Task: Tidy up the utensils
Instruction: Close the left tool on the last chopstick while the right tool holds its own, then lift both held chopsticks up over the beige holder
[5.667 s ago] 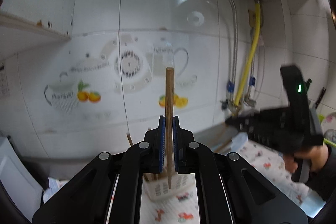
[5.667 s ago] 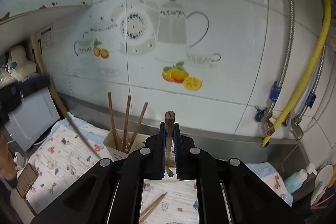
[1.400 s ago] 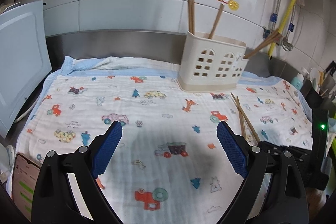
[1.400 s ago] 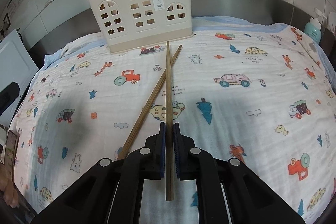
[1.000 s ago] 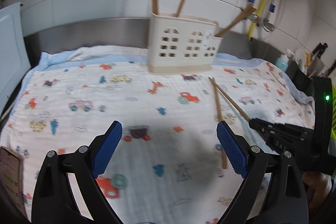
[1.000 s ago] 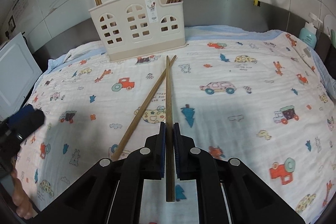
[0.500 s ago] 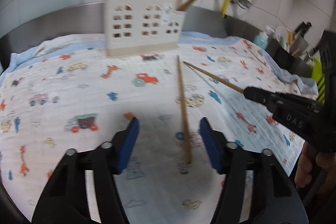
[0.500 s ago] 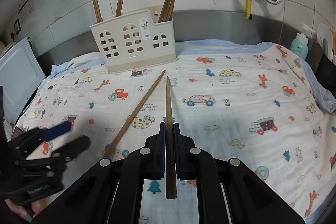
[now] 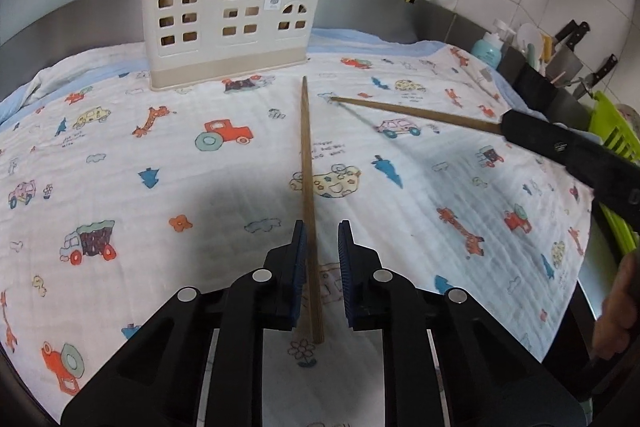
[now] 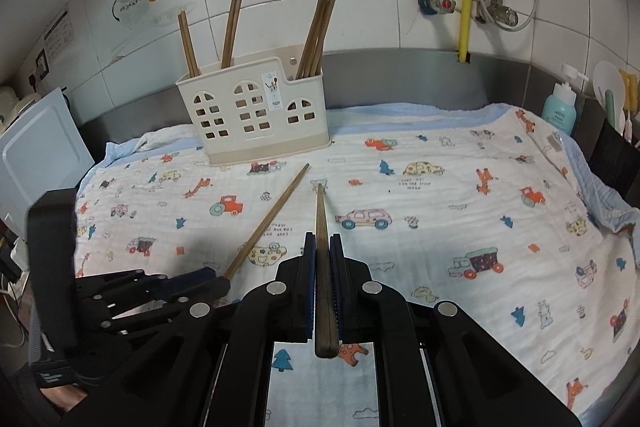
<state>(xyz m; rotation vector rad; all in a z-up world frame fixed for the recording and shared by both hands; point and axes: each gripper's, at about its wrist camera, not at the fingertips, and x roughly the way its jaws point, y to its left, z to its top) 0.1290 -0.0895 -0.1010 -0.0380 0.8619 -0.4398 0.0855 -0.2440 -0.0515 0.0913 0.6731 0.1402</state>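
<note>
Your right hand-held gripper (image 10: 323,247) pinches a brown chopstick (image 10: 321,223) above the cloth (image 10: 440,195); your left hand-held gripper (image 9: 321,239), jaws slightly apart, straddles a second chopstick (image 9: 307,163) lying before the holder (image 9: 228,15).

left gripper (image 9: 322,245): jaws narrowly apart around a chopstick (image 9: 307,171) lying on the printed cloth (image 9: 120,155), left pad touching it | right gripper (image 9: 560,151): clamped on a second chopstick (image 9: 416,113), tip on the cloth | holder (image 9: 226,15): cream, upright behind, holding chopsticks
</note>
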